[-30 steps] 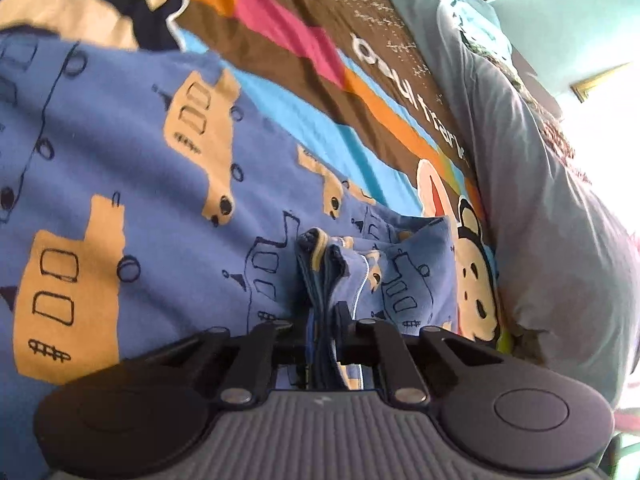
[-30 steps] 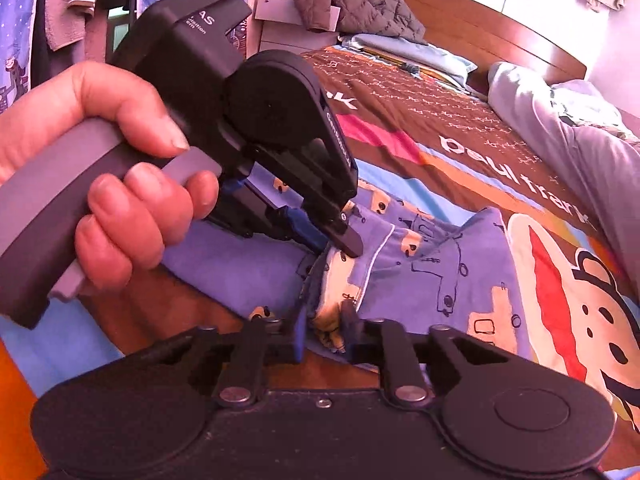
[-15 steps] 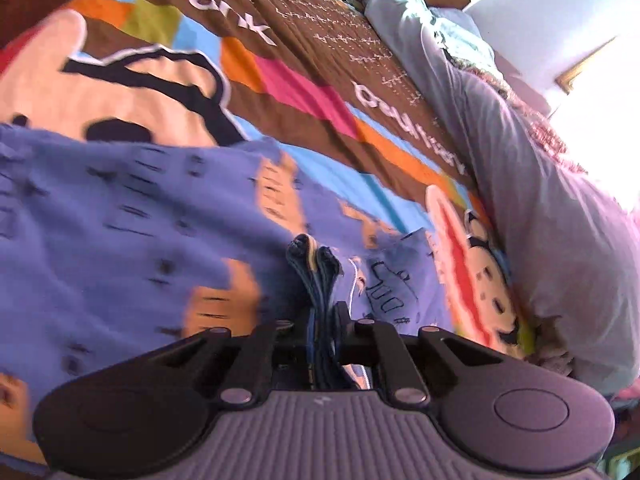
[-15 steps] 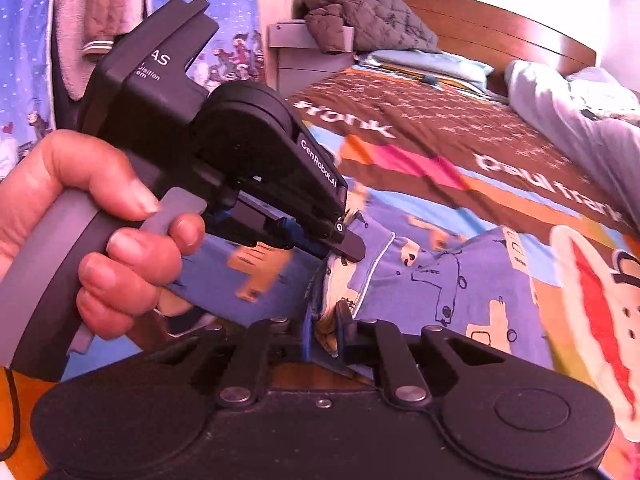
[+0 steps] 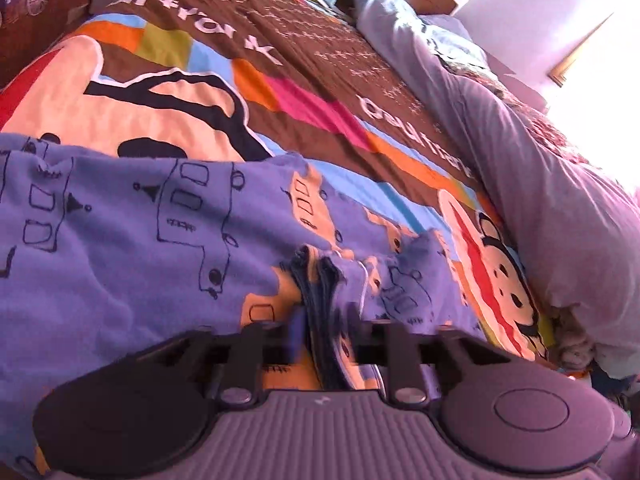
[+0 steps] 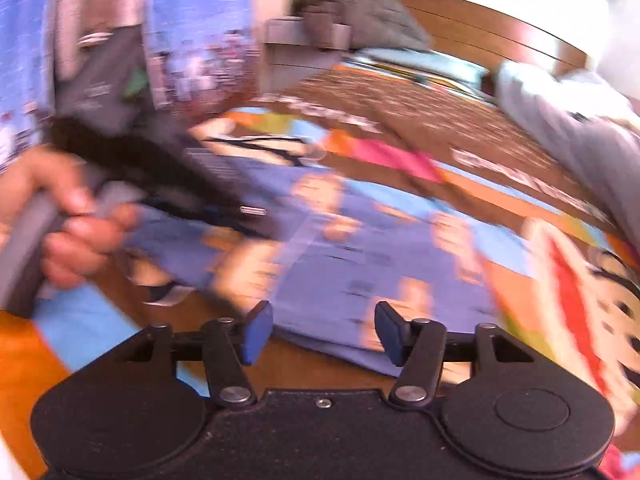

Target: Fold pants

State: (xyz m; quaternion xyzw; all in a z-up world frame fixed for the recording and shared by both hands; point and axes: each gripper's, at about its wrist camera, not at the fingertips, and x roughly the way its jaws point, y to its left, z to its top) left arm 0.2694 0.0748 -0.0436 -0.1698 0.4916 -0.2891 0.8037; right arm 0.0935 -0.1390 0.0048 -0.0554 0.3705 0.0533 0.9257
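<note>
Across the bed (image 5: 304,92), a bright cartoon-print cover fills most of both views, with a grey duvet (image 5: 540,184) bunched along its far side. On that cover lie the pants (image 5: 120,248), blue cloth printed with orange and outlined vehicles, spread broad and fairly flat toward the left and gathering into stacked layers at the near edge.

Down at that edge the left gripper (image 5: 324,332) has its fingers blurred and set a little apart on either side of a thick bundle of folded hem layers; whether they pinch the bundle or have just let go, I cannot tell. The right gripper (image 6: 320,332) shows its blue-padded fingers wide apart with nothing between them, hovering just short of the pants' near edge (image 6: 340,344). The right view is heavily smeared, and the person's left hand (image 6: 76,236) shows at its left.

The cloth looks light, soft and limp, so it should sag and slide unless several layers are taken together. The stacked hem or a seamed edge looks like the firmest hold.
</note>
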